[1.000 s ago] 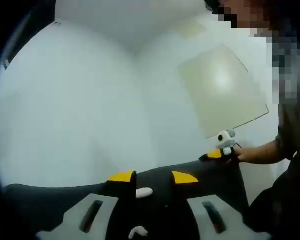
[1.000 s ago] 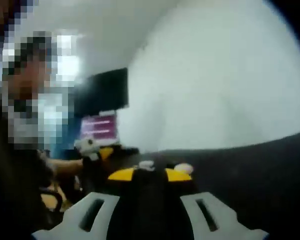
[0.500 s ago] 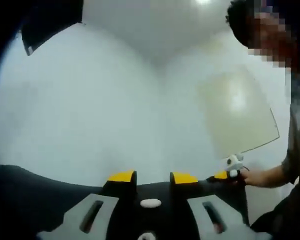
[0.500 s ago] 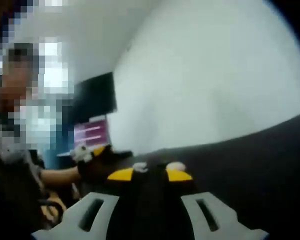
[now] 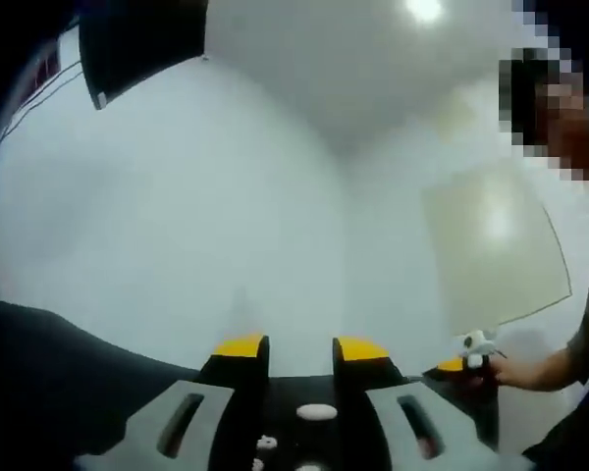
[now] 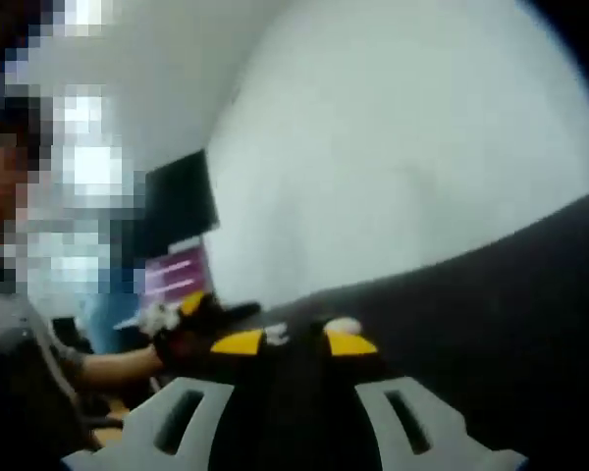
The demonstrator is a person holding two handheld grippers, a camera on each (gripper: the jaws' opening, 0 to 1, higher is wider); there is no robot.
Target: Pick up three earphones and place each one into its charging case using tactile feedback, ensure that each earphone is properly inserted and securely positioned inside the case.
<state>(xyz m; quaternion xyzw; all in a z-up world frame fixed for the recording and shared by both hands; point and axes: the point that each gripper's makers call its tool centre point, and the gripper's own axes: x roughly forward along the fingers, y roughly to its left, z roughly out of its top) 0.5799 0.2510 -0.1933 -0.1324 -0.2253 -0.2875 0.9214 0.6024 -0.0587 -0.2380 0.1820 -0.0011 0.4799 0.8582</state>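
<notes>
Both grippers hover low over the black desk (image 5: 69, 373), nothing grasped.

The left gripper (image 5: 299, 345) has its fingers spread; a white earphone (image 5: 316, 412) lies just ahead between them, long axis crosswise; the right gripper (image 6: 294, 341) looks parted too, small white pieces (image 6: 342, 325) blurred just beyond.

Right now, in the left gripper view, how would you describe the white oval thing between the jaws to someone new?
Find the black table under the white wall. The left gripper has two yellow-tipped jaws rising over it. The oval earphone lies in their gap, bigger and smoother than the small white bits beside it.
</notes>
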